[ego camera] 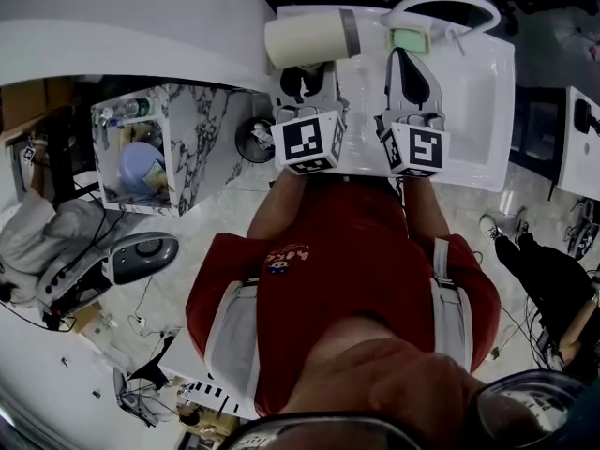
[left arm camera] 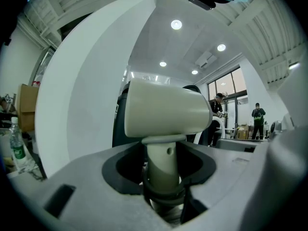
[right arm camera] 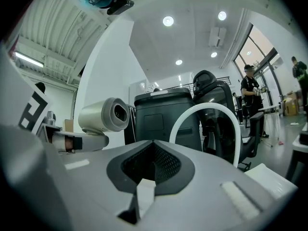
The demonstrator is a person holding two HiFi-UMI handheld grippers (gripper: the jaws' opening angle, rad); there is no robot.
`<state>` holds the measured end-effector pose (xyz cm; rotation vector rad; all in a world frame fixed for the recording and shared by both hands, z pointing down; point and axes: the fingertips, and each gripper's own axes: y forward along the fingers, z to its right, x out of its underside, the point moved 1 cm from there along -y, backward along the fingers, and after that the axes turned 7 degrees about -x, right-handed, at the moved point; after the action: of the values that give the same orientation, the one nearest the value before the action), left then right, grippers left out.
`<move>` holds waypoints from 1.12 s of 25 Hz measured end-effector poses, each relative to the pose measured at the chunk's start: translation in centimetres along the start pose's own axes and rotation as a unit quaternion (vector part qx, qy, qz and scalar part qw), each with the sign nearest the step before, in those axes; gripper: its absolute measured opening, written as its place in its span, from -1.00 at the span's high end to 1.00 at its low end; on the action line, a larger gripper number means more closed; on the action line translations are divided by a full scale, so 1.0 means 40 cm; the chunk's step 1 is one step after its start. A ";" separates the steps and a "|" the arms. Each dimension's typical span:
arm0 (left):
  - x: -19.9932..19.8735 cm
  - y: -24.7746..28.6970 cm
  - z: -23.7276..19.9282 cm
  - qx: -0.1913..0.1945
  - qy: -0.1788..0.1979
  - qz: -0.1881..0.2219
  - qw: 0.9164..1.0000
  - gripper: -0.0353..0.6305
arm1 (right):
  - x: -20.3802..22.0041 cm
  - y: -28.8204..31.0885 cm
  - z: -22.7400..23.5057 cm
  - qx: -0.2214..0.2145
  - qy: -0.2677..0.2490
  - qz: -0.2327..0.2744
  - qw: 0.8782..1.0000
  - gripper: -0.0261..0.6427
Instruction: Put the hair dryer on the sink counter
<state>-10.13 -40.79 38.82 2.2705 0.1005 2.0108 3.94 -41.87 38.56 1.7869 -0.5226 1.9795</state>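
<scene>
Cream-coloured hair dryer [ego camera: 309,37] locked in the left tongs [ego camera: 305,87], and what a firm hold: the jaws are pinched on its handle [left arm camera: 162,162], just above the dark collar at the handle's base. Both arms reach forward from the red-shirted chest, side by side, tongs pointing about level, the marker cubes turned up toward the head camera. The handle runs out along the left jaws and the barrel sits crosswise beyond their tips, over the far left corner of the white counter [ego camera: 469,157]. Whether it touches the surface cannot be read. Close by on its right, a white arched tube [right arm camera: 207,107] rises from the counter. The right tongs [ego camera: 403,59] hold level alongside, jaws pressed together with nothing between them. The dryer itself: a smooth, rounded barrel with a grey band near one end, a dark opening in the end that faces the right tongs, and a pale handle with one small hole in it.
</scene>
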 end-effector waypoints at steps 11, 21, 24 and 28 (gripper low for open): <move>0.100 0.045 -0.013 -0.012 0.006 -0.049 0.999 0.33 | 0.059 0.027 0.029 -0.003 0.020 -0.012 1.000 0.92; 0.221 0.080 -0.016 -0.024 0.012 -0.105 0.994 0.33 | 0.103 0.031 0.054 -0.006 0.024 -0.029 0.999 0.92; 0.250 0.088 -0.015 -0.028 0.014 -0.120 0.992 0.33 | 0.112 0.031 0.062 -0.008 0.024 -0.034 0.999 0.92; 0.284 0.097 -0.015 -0.033 0.016 -0.136 0.990 0.33 | 0.122 0.026 0.066 -0.013 0.026 -0.037 0.999 0.92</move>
<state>-9.41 -43.24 50.57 2.0570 0.3228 1.8792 5.18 -43.90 43.68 1.7096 -0.4576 1.9545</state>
